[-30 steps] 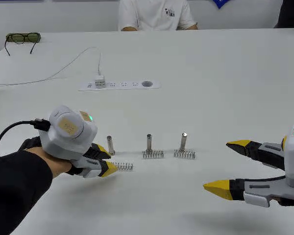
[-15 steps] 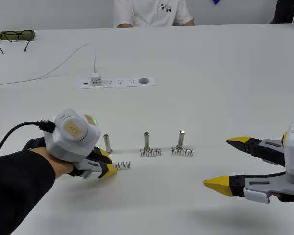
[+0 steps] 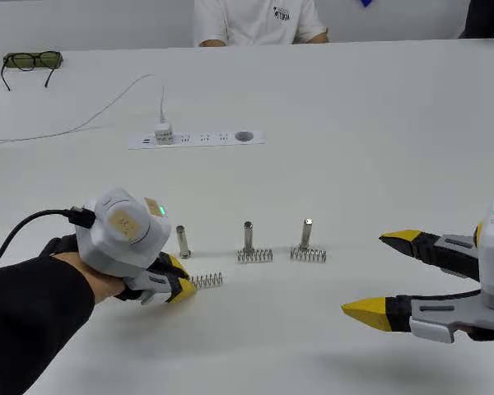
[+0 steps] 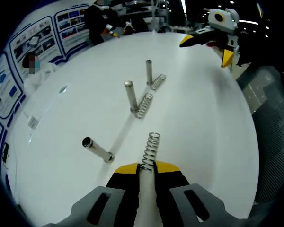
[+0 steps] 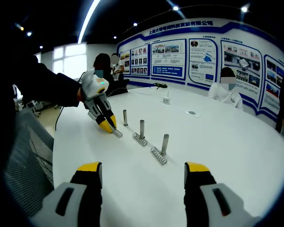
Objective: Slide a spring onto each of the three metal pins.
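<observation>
My left tool (image 3: 181, 288) was clamped on one end of a spring (image 3: 207, 281), low at the worktop (image 3: 329, 148) just beside the nearest pin (image 3: 182, 241), free end out for threading, I'd say, while my right tool (image 3: 364, 275) hung wide apart, empty.

Desk (image 3: 354, 148): smooth, matt white.
Pins (image 3: 248, 234): polished metal.
Springs (image 3: 255, 256): shiny coiled wire.
Left claw (image 3: 184, 288): smooth grey plastic, yellow tips.
</observation>
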`<state>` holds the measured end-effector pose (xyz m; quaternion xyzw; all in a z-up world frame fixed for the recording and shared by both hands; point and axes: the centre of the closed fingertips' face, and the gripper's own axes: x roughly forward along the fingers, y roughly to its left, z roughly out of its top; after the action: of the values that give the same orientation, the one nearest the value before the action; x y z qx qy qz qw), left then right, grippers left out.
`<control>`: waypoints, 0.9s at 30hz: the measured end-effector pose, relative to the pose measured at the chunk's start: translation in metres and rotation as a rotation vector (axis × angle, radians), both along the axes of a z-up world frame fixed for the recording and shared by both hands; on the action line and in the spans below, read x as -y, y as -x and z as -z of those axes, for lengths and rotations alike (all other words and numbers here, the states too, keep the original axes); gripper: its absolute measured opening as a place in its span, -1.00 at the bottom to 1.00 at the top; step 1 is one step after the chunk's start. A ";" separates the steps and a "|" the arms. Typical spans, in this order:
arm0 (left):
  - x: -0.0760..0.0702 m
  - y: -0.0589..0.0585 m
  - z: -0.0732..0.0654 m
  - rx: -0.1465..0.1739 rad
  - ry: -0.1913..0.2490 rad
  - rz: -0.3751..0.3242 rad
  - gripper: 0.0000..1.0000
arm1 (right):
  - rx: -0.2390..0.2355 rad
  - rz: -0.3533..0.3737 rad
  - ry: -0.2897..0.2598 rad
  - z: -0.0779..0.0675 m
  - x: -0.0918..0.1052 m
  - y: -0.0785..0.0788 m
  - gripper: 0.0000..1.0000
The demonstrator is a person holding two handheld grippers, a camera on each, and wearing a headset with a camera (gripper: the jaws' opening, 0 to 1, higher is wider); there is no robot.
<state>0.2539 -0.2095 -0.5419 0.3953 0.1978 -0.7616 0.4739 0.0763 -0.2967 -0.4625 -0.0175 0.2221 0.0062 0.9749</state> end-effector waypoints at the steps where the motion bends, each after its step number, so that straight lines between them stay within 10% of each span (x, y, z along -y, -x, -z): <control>1: 0.000 0.001 0.000 0.002 0.001 0.005 -0.77 | 0.000 -0.001 0.000 0.000 0.000 0.000 0.43; 27: -0.011 0.031 -0.038 0.009 0.059 0.090 -0.80 | -0.045 -0.238 0.053 -0.007 -0.059 -0.037 -0.04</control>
<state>0.2229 -0.1989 -0.5041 0.3931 0.1550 -0.7858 0.4516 0.1136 -0.2376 -0.4555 -0.0696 0.2401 0.1165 0.9612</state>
